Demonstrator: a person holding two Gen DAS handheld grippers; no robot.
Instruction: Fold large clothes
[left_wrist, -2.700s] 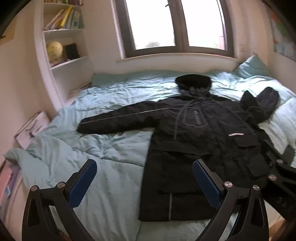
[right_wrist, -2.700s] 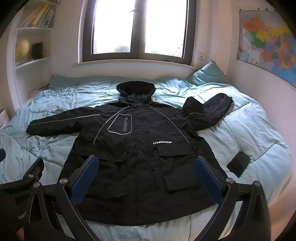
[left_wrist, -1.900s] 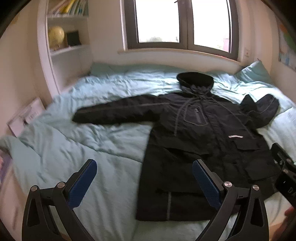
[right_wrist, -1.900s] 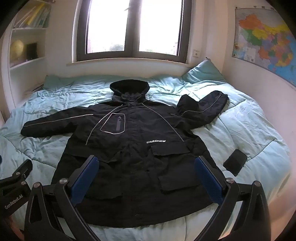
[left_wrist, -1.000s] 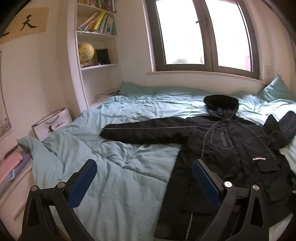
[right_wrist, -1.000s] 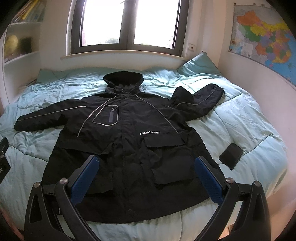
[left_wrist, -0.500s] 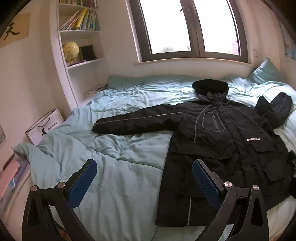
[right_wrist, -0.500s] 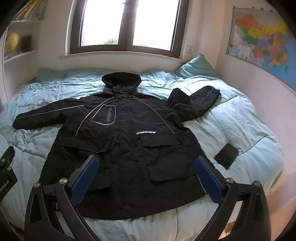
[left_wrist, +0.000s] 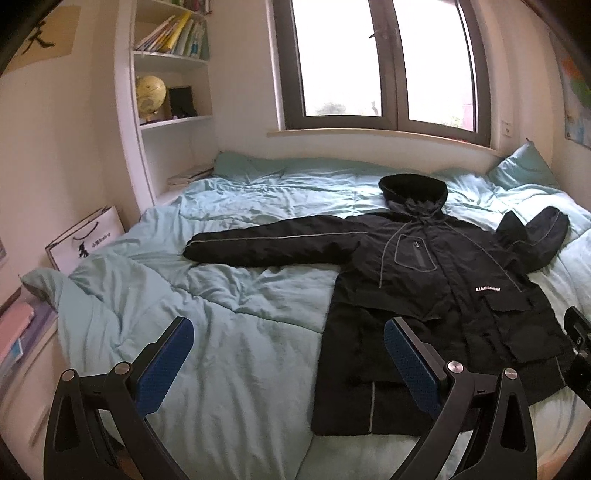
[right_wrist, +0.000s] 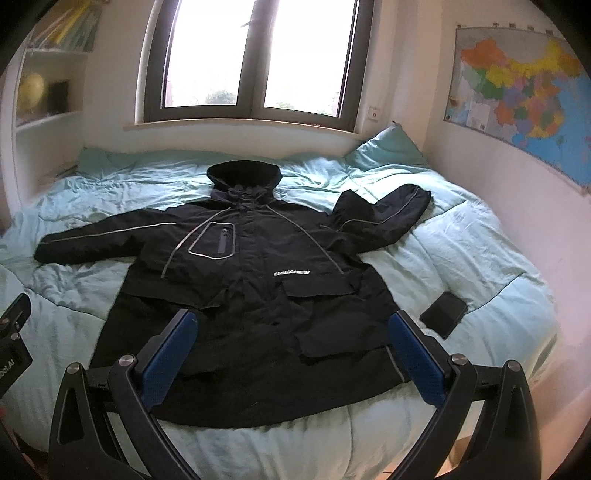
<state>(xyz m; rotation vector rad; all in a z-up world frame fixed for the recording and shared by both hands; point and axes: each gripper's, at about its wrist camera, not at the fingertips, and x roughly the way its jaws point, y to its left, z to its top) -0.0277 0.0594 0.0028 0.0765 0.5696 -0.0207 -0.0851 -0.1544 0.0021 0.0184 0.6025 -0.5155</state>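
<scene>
A large black hooded coat (right_wrist: 251, 288) lies front up on a bed with a light blue duvet (right_wrist: 461, 258). Its left sleeve stretches straight out, its right sleeve is bent up toward a pillow. The coat also shows in the left wrist view (left_wrist: 436, 295), at the right. My left gripper (left_wrist: 288, 350) is open and empty, above the duvet to the left of the coat's hem. My right gripper (right_wrist: 291, 339) is open and empty, above the lower part of the coat.
A small black flat object (right_wrist: 443, 314) lies on the duvet right of the coat. A shelf unit (left_wrist: 166, 110) with books and a globe stands left of the bed. A white paper bag (left_wrist: 85, 240) leans there. A window (right_wrist: 255, 59) is behind, a map (right_wrist: 517, 92) on the right wall.
The left gripper's view has swung back and forth and now faces a little left of the coat. The right gripper has drifted slightly. Both stayed open and empty.
</scene>
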